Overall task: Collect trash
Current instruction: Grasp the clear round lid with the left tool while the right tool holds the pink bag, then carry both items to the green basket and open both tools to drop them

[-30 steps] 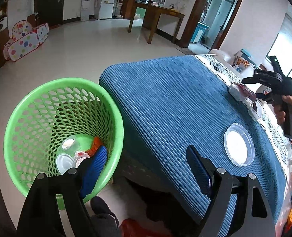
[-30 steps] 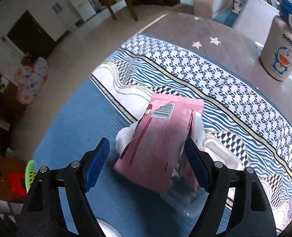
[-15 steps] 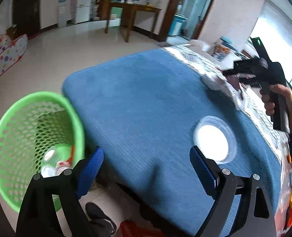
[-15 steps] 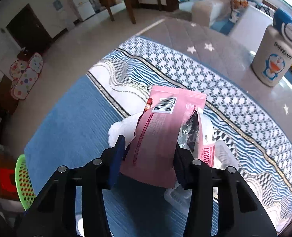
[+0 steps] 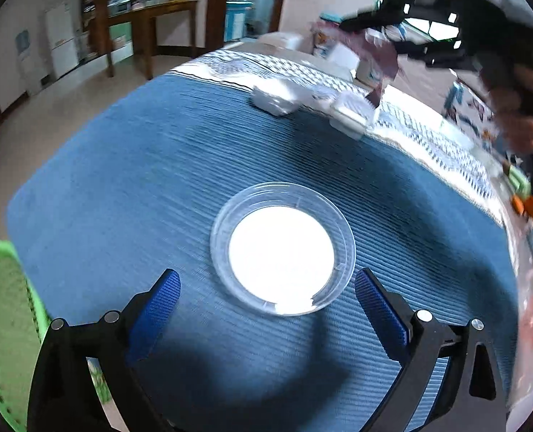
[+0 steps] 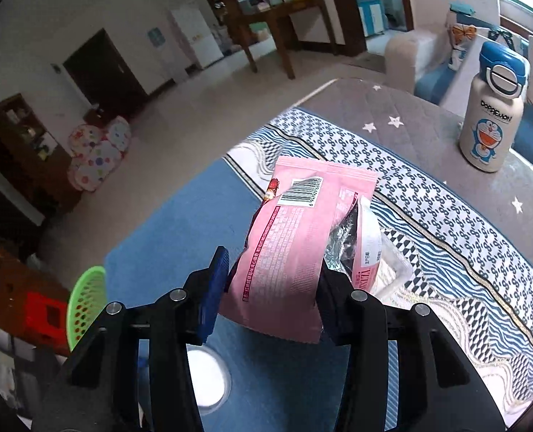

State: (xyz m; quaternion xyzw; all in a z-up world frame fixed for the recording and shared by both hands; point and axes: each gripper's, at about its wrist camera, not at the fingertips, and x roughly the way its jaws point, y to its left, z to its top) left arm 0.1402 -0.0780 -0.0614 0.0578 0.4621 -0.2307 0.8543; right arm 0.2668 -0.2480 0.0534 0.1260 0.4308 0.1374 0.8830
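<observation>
A clear round plastic lid [image 5: 282, 248] lies flat on the blue cloth [image 5: 140, 165]. My left gripper [image 5: 268, 306] hovers just short of it, its jaws still opening and nearly as wide as the lid, pads touching nothing. My right gripper [image 6: 273, 288] is shut on a pink snack packet [image 6: 295, 244], held off the table. In the left wrist view that packet [image 5: 378, 50] hangs blurred at the upper right under the right gripper. The green mesh basket [image 5: 0, 324] stands on the floor at the table's left end, also visible as the basket [image 6: 86, 298] past the table edge.
A crumpled white tissue [image 5: 273, 97] and a clear plastic box [image 5: 351, 115] lie on the patterned cloth. A white cartoon bottle [image 6: 493, 108] stands at the far right. A red stool [image 6: 43, 313] sits beside the basket. A person's hand [image 5: 514, 115] grips the right tool.
My left gripper swung from over the basket to the lid, and its jaws widened. My right gripper closed on the pink packet and raised it off the table.
</observation>
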